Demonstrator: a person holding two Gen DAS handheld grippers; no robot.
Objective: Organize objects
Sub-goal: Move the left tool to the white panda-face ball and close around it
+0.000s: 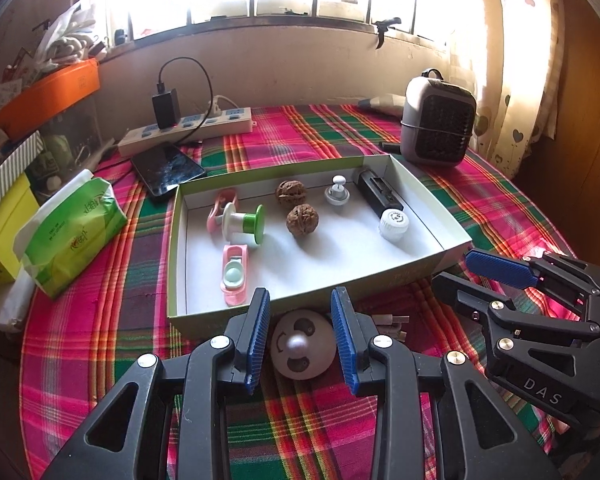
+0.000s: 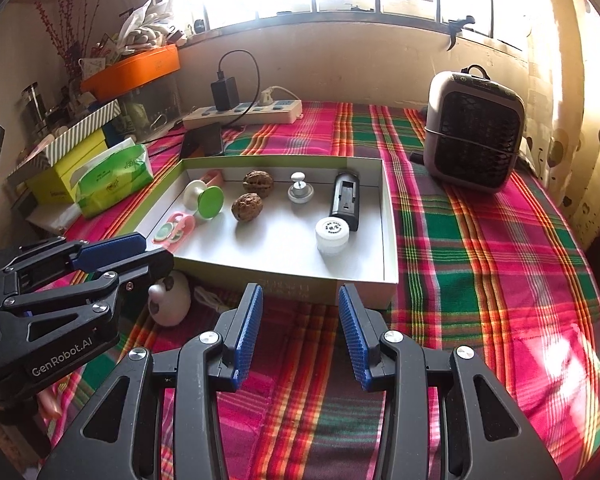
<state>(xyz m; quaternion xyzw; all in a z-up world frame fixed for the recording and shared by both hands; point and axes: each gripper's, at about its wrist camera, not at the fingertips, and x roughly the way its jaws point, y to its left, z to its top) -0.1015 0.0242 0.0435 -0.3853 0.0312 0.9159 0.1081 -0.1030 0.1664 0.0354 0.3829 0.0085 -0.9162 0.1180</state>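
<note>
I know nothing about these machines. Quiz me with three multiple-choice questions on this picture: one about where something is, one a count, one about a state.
1. Where is the panda toy?
A. inside the box
B. on the cloth in front of the box, between the left tool's fingers
C. on the windowsill

2. How many walnuts lie in the box?
A. one
B. two
C. four

3. How is the right tool?
A. open, holding nothing
C. shut on a walnut
B. shut on the bottle

Answers: 1 B, the toy sits outside the box's near wall with a blue pad on each side. 2 B, two brown walnuts lie mid-box. 3 A, only the cloth shows in its gap.
</note>
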